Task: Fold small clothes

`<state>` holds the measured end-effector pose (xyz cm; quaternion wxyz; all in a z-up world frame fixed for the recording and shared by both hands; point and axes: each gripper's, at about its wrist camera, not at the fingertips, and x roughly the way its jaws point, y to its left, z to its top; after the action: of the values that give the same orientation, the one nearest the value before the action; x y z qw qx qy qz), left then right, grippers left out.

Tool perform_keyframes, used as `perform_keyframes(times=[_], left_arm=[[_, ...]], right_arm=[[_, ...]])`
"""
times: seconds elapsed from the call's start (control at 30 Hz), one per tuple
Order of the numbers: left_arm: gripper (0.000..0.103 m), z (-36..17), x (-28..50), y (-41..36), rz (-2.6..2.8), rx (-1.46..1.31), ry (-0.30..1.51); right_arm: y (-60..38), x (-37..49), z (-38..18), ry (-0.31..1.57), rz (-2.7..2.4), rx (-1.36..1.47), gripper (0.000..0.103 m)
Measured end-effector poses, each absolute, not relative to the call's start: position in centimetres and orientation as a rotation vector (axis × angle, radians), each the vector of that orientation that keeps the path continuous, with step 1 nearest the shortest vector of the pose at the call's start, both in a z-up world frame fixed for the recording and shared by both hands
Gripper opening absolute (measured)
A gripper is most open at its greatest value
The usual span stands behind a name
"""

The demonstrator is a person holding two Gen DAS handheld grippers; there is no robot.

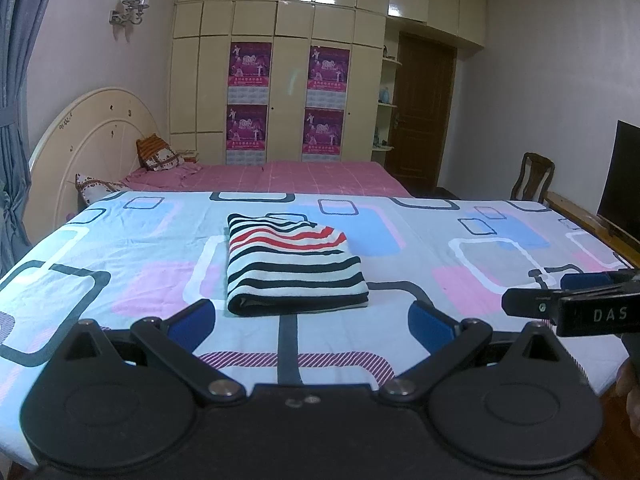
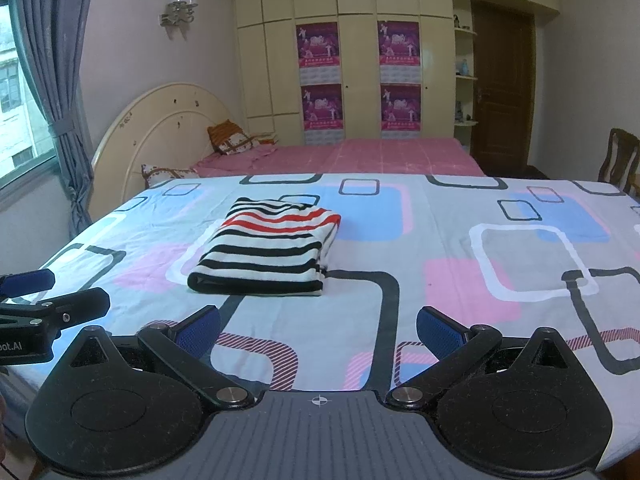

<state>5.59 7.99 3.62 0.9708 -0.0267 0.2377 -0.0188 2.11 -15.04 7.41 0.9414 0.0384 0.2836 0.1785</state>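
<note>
Bedroom, pale walls, cream floor-to-ceiling wardrobe (image 2: 360, 60) on back wall w/ four purple posters (image 2: 318, 44), dark wood door (image 2: 502, 88) to its right. Pink-sheeted bed (image 2: 360, 156) w/ arched cream headboard (image 2: 160, 128), wall sconce (image 2: 180, 4) above. Window (image 2: 20, 100) w/ grey curtain (image 2: 56, 60) far left, wooden chair (image 1: 534, 176) right, daylight plus ceiling glare.

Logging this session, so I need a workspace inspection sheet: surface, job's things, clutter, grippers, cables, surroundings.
Surface: patterned sheet, spread flat.
Job's things: striped garment, folded into a rectangle, lying mid-sheet.
Clutter: nothing seen on the sheet.
Grippers: left gripper open, empty, short of the garment; right gripper open, empty, to its right.
Cables: nothing seen.
Surroundings: pink bed with pillows, wardrobe bearing posters, door, chair, curtain.
</note>
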Motion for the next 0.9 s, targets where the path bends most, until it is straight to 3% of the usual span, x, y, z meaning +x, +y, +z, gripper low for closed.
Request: perform_keyframes(times=[0.9], left_arm=[[0.103,3.24,5.93,8.46,-0.035,-0.049,0.476]], right_arm=[[-14.57,2.24,7.32,0.580,0.378,0.077,0.103]])
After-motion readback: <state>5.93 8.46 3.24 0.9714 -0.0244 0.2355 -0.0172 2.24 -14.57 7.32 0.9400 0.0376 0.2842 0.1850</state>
